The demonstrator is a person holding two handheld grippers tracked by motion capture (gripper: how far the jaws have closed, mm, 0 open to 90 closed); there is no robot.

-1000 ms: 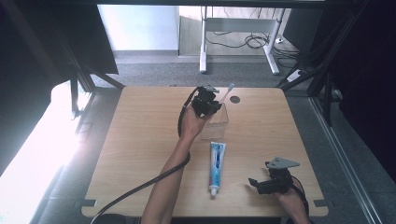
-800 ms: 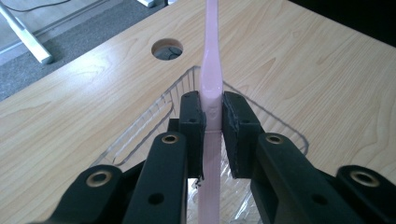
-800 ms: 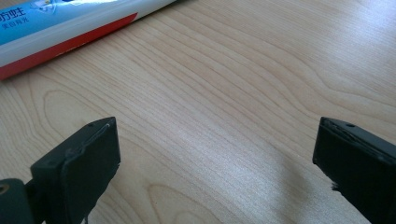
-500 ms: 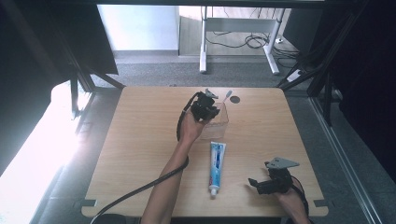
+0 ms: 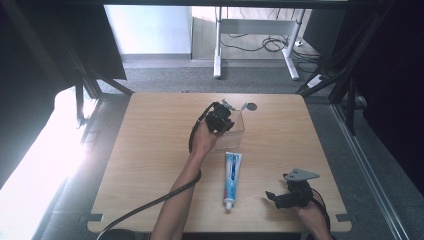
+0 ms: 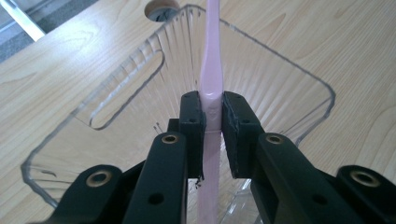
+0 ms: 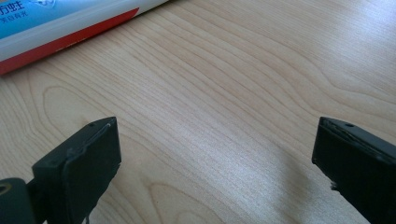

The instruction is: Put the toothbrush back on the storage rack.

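My left gripper is shut on the handle of a pink toothbrush, which stands along the jaws above the inside of a clear plastic box. From above, the left gripper is over the box at the table's far middle, and the toothbrush head pokes out past the box's far edge. A blue and white toothpaste tube lies on the table in front of the box. My right gripper rests near the front right edge, open and with nothing between its jaws. The toothpaste tube lies beyond it.
A round cable hole sits in the wooden table just behind the box. A black cable trails from the left forearm off the front edge. Bare wood lies left and right of the box.
My left gripper has come slightly back toward the person and lower, bringing the toothbrush down over the clear box. The right gripper has stayed put.
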